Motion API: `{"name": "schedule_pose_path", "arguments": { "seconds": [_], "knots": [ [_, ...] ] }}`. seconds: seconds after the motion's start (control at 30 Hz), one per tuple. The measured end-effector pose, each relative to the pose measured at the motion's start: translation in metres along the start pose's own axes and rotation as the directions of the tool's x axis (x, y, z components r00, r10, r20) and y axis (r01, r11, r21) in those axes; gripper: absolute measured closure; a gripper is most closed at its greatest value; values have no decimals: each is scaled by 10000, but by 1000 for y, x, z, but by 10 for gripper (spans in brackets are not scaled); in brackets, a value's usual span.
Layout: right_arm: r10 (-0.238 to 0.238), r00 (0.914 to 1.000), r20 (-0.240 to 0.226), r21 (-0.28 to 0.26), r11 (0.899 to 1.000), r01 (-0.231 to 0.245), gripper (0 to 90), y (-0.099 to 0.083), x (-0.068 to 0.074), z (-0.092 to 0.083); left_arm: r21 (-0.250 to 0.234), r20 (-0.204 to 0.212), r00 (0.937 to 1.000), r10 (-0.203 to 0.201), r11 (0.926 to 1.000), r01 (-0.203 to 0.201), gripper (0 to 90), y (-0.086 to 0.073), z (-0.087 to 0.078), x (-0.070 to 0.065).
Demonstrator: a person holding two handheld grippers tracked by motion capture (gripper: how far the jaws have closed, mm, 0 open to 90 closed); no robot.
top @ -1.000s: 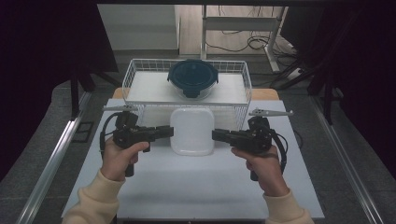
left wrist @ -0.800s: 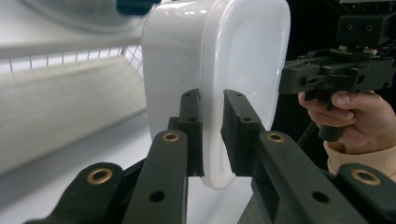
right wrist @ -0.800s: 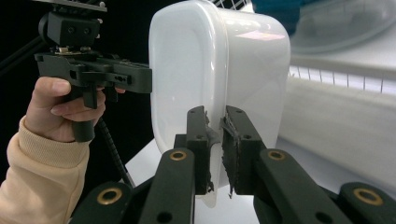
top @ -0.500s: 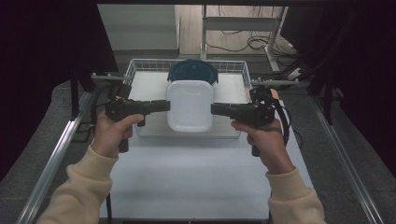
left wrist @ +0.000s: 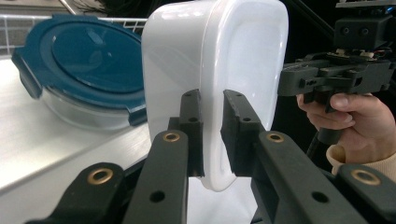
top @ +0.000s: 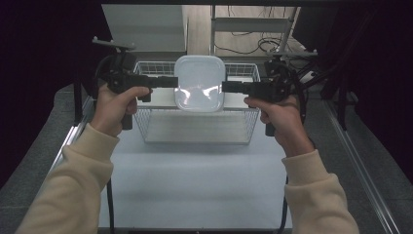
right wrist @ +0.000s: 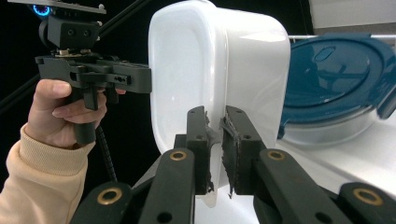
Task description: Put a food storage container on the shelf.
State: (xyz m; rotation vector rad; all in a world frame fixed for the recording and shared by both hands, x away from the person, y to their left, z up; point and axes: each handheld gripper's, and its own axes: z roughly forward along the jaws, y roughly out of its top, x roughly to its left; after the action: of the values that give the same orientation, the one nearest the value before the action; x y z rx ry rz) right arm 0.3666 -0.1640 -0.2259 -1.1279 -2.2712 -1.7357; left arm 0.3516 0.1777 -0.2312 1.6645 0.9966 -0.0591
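Observation:
A white plastic tub hangs in the air above a wire basket, turned on its side so one broad face looks at the camera. My left gripper is shut on its left rim and my right gripper on its right rim. In the left gripper view the jaws pinch the tub's edge, and the other gripper holds the far side. In the right gripper view the jaws clamp the rim. A round glass container with a blue lid sits behind the tub.
The wire basket stands at the far end of the white table, with a pale raised shelf inside it. Dark drapes flank both sides. Metal rails run along the table's edges.
Both grippers have lifted the white tub from the table in front of the basket, up and farther away, until it hangs over the basket. The blue-lidded container is now hidden behind it in the high view.

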Motion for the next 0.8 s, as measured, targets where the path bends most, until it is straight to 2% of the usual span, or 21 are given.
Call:
{"name": "schedule_pose_path", "arguments": {
  "seconds": [0.13, 0.23, 0.43, 0.63, 0.8],
  "knots": [
    [242, 9997, -6, 22, 9997, -242, 805, 13, -7, 5, -32, 15, 9998, -217, 9998, 217, 797, 13, 4, 8],
    [206, 9996, 211, 58, 9998, -207, 804, 19, -10, 8, 10, -58, 9998, -193, 9998, 193, 796, 20, 7, 13],
    [453, 9989, 88, 77, 9989, -454, 804, 29, -24, 15, 124, -114, 9996, -267, 9996, 269, 797, 33, 13, 22],
    [774, 9970, 6, 193, 9968, -774, 803, 39, -39, 22, 288, -63, 9981, -617, 9977, 619, 798, 45, 23, 37],
    [1388, 9902, 126, 455, 9892, -1392, 800, 42, -56, 32, 543, -71, 9940, -1088, 9925, 1091, 799, 47, 35, 55]
  ]
}}
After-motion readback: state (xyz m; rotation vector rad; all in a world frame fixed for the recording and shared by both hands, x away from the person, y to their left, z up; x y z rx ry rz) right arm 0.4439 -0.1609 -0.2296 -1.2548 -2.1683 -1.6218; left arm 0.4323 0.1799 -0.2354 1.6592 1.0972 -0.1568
